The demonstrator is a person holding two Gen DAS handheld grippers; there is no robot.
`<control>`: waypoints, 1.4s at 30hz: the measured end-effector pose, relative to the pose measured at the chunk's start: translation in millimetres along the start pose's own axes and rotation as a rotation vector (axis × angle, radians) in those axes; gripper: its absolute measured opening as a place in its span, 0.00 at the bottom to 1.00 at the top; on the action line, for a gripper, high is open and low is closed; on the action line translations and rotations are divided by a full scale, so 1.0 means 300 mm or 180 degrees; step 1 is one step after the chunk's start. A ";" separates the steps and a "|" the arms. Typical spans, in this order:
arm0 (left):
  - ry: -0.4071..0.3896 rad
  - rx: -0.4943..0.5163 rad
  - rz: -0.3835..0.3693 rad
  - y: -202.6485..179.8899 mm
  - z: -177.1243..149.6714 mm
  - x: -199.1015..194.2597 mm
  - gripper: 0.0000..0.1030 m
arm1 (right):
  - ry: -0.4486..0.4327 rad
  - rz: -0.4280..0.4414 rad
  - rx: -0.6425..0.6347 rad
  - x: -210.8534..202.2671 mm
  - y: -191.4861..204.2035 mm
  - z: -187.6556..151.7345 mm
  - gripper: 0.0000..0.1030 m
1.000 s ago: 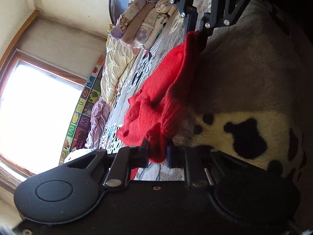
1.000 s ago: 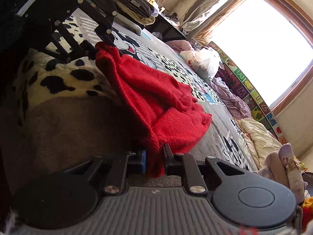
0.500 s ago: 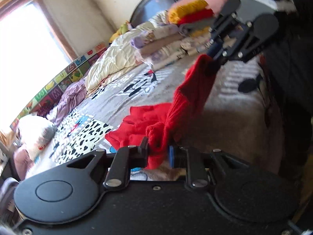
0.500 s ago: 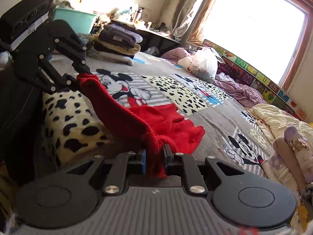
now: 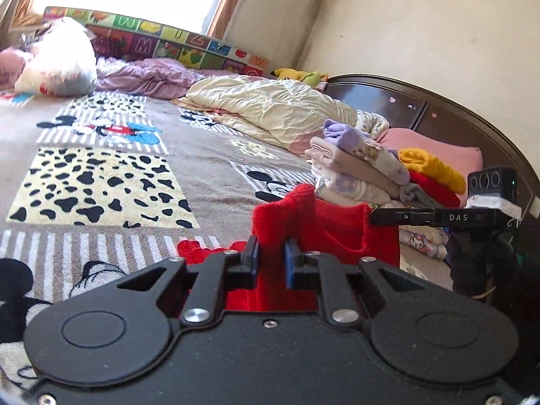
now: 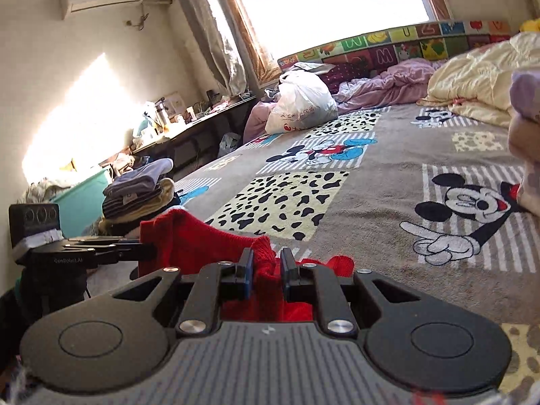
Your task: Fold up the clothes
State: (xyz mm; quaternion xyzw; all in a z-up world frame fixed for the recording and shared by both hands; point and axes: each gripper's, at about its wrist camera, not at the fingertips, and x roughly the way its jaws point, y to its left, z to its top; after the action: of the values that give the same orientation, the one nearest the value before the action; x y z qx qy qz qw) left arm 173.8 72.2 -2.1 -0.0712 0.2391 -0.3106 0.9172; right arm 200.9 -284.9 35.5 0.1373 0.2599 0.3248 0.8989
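Left gripper [image 5: 271, 256] is clenched on a bunched fold of the red sweater [image 5: 337, 233]; the knit fills the gap between both blue-padded fingers [image 5: 253, 256] and rises above them. Right gripper [image 6: 265, 263] is likewise clamped on another part of the same red sweater [image 6: 189, 236], fabric pinched between its fingers [image 6: 248, 265]. The sweater hangs stretched between the two grippers, held just above the cartoon-print blanket [image 5: 209, 182] near the bed's front edge (how much of it touches the blanket cannot be told). In the left view the right gripper shows side-on at the right, its tip [image 5: 374, 217] against the sweater's edge; in the right view the left gripper [image 6: 148, 246] sits at the left, also on the cloth. Stack of folded pastel clothes [image 5: 357, 172] lies on the blanket just behind the sweater; yellow and red folded items [image 5: 435, 168] beside it by the dark headboard [image 5: 455, 118]; cream quilt [image 5: 276, 111] and lilac bedding [image 5: 148, 76] further back; white plastic bag [image 6: 303, 101] near the window; second pile of folded dark clothes [image 6: 141, 189] at the bed's left edge.
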 end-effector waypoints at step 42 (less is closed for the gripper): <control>-0.0034 -0.0531 0.0586 0.147 -0.030 0.138 0.27 | -0.0410 -0.0521 0.0446 0.175 -0.132 -0.254 0.24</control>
State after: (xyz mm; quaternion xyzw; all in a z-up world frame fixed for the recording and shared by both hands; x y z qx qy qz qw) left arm 221.9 82.5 -38.5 -0.1266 0.2648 -0.2037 0.9340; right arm 213.2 -274.2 -63.9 0.1987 0.2340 0.2218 0.9255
